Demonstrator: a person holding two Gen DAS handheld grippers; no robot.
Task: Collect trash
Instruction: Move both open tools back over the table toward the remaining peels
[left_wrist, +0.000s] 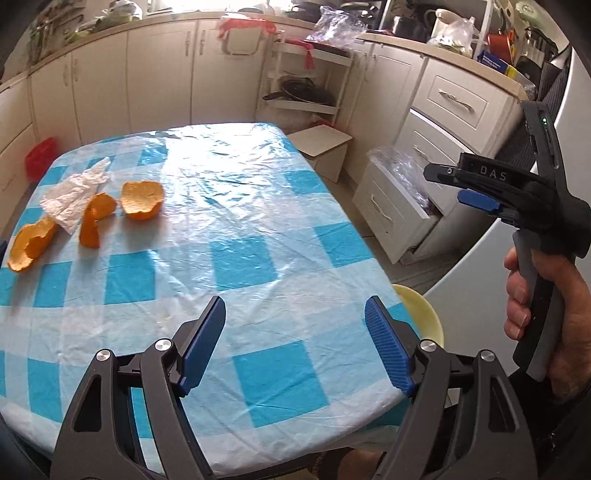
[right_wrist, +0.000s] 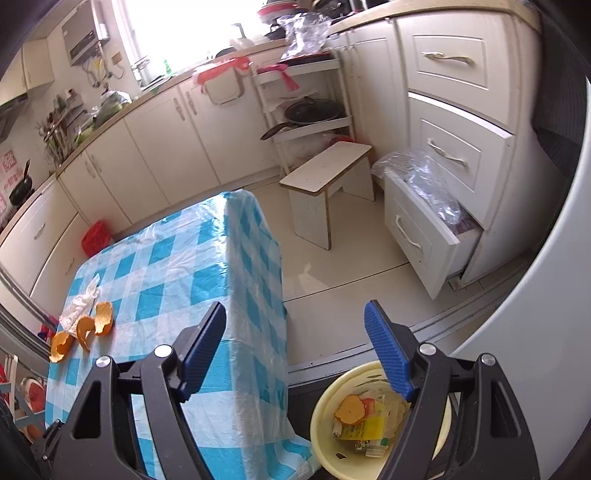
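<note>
My left gripper (left_wrist: 295, 347) has its jaws spread wide with nothing between the blue pads, only the checked tablecloth (left_wrist: 240, 258) under them. My right gripper (right_wrist: 295, 350) is spread just as wide and grips nothing either; in the left wrist view it shows off to my left tool's right, a hand (left_wrist: 543, 325) wrapped round its grey handle.

The trash still on the table lies ahead and to the left of my left tool: three orange peels (left_wrist: 142, 201) and a crumpled white tissue (left_wrist: 74, 195), the tissue touching the two peels nearest it. From my right tool they sit far left, near the table's left edge. Between the left jaws and the peels the cloth is bare, so the way there is open.

The table's right edge falls away under my right tool's left finger (right_wrist: 205, 347), the cloth hanging down its side. Below the right finger sits the yellow waste bin (right_wrist: 325, 435), beside the table, holding an orange peel piece and paper wrappers whose print I cannot read. Ahead of it the floor (right_wrist: 351, 258) is open up to a small white stool (right_wrist: 325, 177) and a pulled-out drawer (right_wrist: 417, 229) holding clear plastic.

The only legible writing is "DAS" (left_wrist: 493, 173) on the right gripper's body.
</note>
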